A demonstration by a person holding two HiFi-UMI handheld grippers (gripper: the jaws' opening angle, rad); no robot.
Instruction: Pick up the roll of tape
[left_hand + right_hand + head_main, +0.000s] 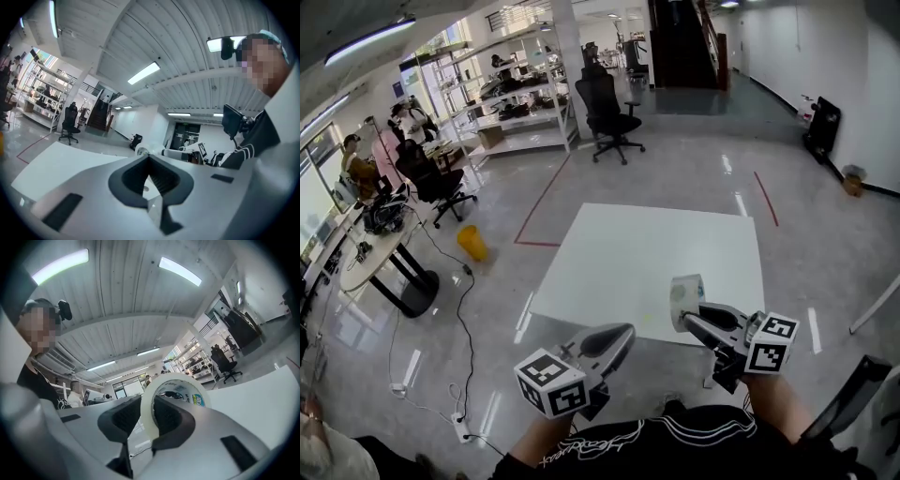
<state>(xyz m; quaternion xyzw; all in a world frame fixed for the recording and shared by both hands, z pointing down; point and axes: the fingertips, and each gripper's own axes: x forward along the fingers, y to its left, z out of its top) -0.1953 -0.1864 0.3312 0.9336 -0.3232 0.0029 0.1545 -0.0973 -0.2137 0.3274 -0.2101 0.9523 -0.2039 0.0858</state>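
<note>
The roll of tape (685, 298), a whitish ring, is held in the air over the near edge of the white table (647, 253). My right gripper (688, 317) is shut on it. In the right gripper view the roll (174, 386) stands upright, with its wall pinched between the jaws (146, 422), one inside the ring and one outside. My left gripper (624, 336) hovers to the left of the roll, off the table's near edge, jaws together and empty. In the left gripper view its jaws (149, 163) meet at the tip, and the roll (141, 151) shows just beyond them.
A black office chair (610, 114) stands beyond the table. At the left are a yellow bucket (472, 242), a round desk (380, 253) with cables on the floor, and shelving (511, 84). Red lines (542, 202) mark the glossy floor.
</note>
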